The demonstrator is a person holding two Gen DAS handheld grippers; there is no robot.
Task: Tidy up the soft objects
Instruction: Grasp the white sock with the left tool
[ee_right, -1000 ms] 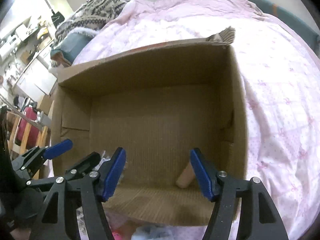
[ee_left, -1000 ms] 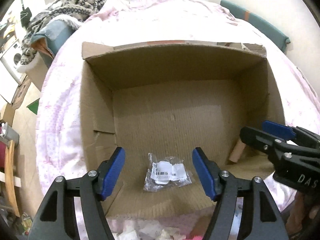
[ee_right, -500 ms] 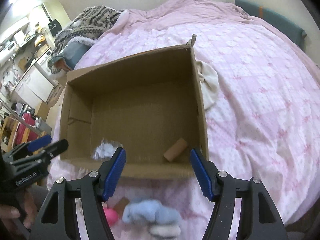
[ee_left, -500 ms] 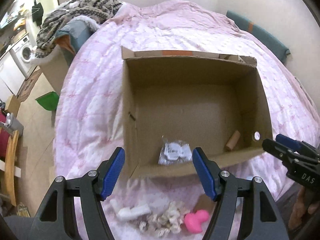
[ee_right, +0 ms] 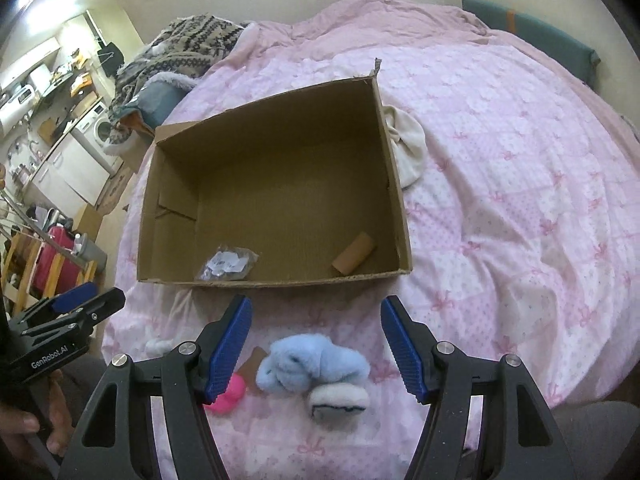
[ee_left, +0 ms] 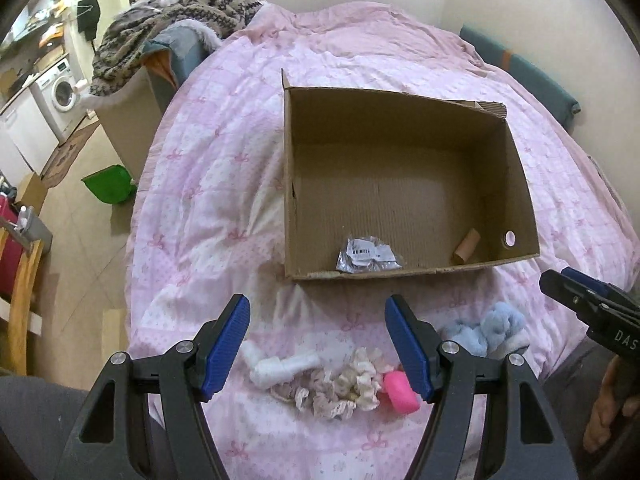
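Observation:
An open cardboard box [ee_left: 520, 160] [ee_right: 394, 168] lies on the pink bed. Inside it are a clear plastic packet [ee_left: 366, 256] [ee_right: 228, 264] and a brown cardboard tube [ee_left: 466, 245] [ee_right: 354, 258]. On the quilt in front of the box lie a white roll [ee_left: 282, 368], frilly scrunchies [ee_left: 340, 388], a pink soft toy [ee_left: 400, 392] [ee_right: 228, 396] and fluffy blue socks [ee_left: 486, 330] [ee_right: 310, 364] with a grey-white sock [ee_right: 338, 400]. My left gripper [ee_left: 318, 344] hangs open above the scrunchies. My right gripper [ee_right: 316, 344] hangs open above the blue socks. Neither holds anything.
A cream cloth [ee_right: 408, 148] lies by the box's right wall. A patterned blanket pile [ee_left: 180, 12] sits at the bed's far left. Beside the bed are a green dustpan [ee_left: 108, 188], a washing machine [ee_left: 60, 92] and a wooden rack [ee_right: 36, 264].
Both grippers have drawn back and up from inside the box toward the near side of the bed. The loose soft things on the quilt have come into view under them.

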